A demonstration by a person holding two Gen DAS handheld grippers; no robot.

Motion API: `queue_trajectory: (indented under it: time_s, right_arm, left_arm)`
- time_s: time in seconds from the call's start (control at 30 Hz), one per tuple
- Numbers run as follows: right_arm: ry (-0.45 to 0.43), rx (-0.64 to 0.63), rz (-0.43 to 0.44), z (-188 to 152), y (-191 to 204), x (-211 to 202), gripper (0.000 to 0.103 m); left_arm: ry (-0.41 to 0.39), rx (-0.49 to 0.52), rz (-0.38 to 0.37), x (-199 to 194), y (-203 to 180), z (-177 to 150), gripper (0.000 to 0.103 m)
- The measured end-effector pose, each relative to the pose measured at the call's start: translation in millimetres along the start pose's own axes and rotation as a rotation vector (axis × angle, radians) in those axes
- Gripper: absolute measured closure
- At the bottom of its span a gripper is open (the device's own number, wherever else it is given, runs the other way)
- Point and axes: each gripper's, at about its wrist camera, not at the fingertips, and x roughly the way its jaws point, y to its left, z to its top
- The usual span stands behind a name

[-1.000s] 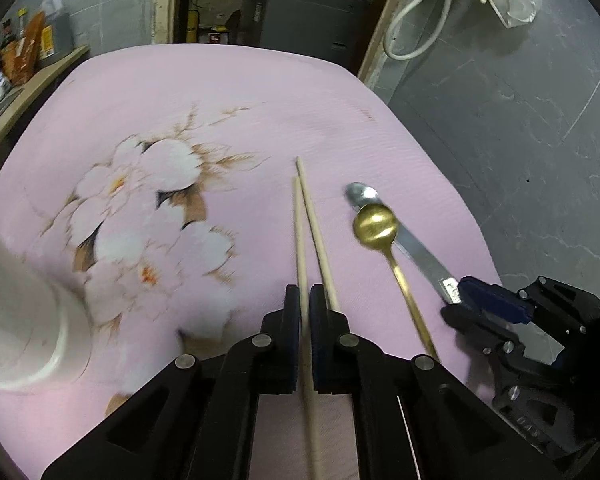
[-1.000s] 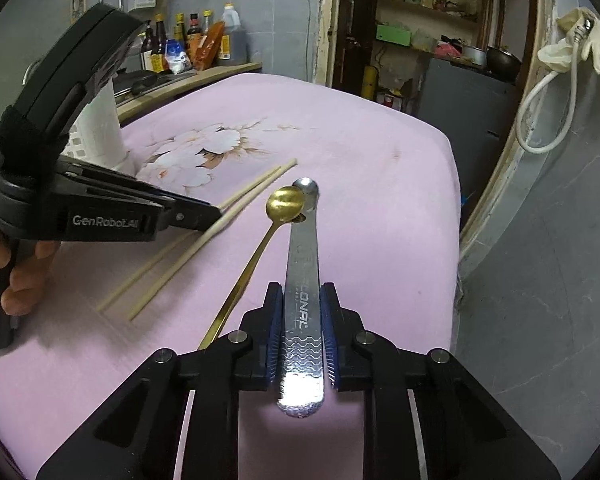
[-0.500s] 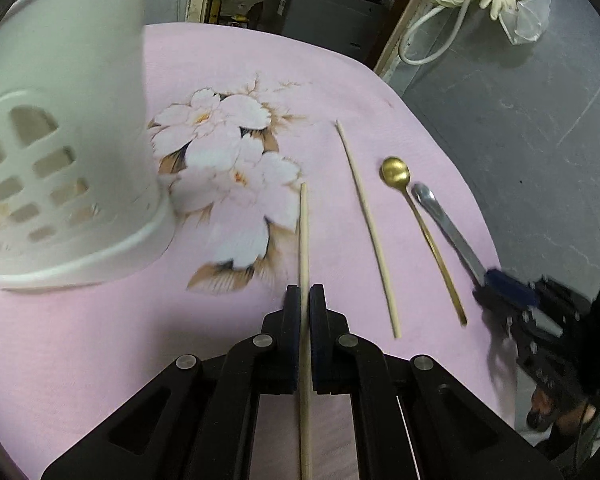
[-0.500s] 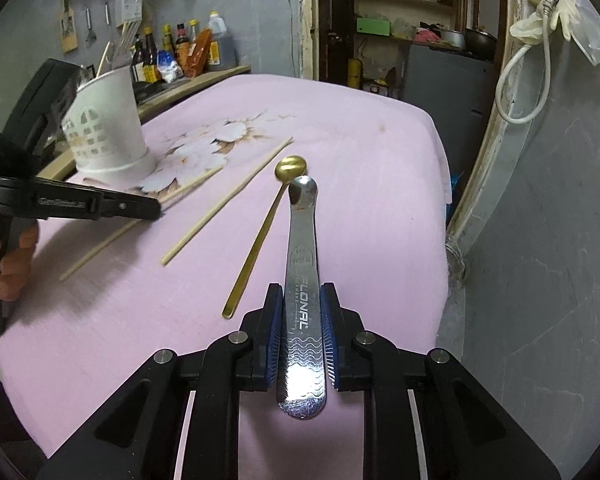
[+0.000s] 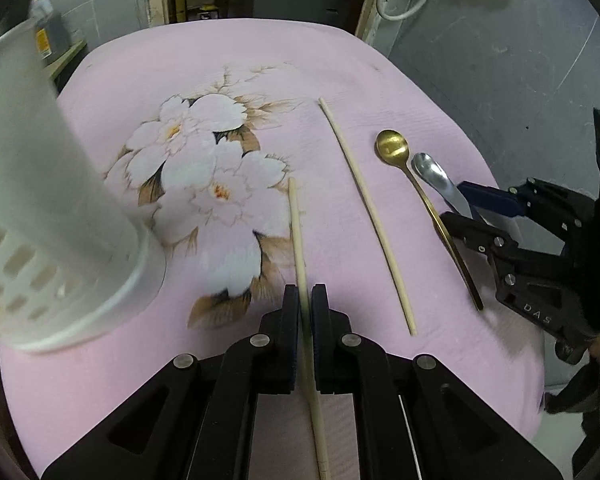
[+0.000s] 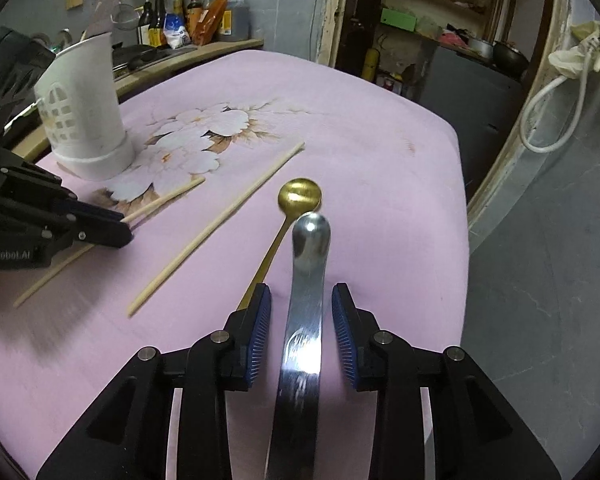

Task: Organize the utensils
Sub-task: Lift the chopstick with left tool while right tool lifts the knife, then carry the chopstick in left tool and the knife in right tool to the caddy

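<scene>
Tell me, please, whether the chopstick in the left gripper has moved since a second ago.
Yes: the held chopstick has shifted left, off the other chopstick, its tip now at the flower print.

Two pale chopsticks (image 5: 364, 208), gold spoon (image 6: 296, 204), steel spoon (image 6: 306, 300); white holder (image 6: 84, 116) upright.

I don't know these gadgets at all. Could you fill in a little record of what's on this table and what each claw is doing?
Surface: pink floral cloth
Holder: white slotted utensil holder, standing upright
Left gripper: shut on a chopstick
Right gripper: jaws just opened; silver spoon between them, pads clear
Loose items: second chopstick, gold spoon
</scene>
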Motion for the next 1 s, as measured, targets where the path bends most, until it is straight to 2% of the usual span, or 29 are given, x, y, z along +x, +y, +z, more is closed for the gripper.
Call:
queue_trajectory:
  time_s: [0.17,0.27,0.4,0.57,0.67,0.9,1.0]
  right_arm:
    - [0.012,0.002,0.028,0,-3,-1,0.078]
    - [0.014,-0.011,0.021,0,-1,-4,0.087]
    - [-0.012,-0.016,0.008,-3,0,-9,0.09]
    - [-0.104,0.014,0.004,-13,4,-20,0.09]
    - [-0.185,0.007,-0.005,-18,11,-34,0.09]
    - [-0.386,-0.015,-0.044,-21,33,-64,0.09]
    - [-0.466,-0.026,-0.063,-21,40,-77,0.09]
  left_arm:
    - [-0.003,0.017,-0.017,3,3,4,0.098]
    - [-0.027,0.014,-0.022,4,9,0,0.099]
    - [-0.073,-0.009,-0.032,-2,12,-11,0.101]
    - [-0.148,-0.021,-0.063,-18,13,-24,0.101]
    - [-0.222,-0.032,-0.077,-29,9,-30,0.101]
    - [-0.415,-0.068,-0.08,-71,14,-54,0.101]
    - [-0.524,-0.066,-0.072,-88,13,-62,0.101]
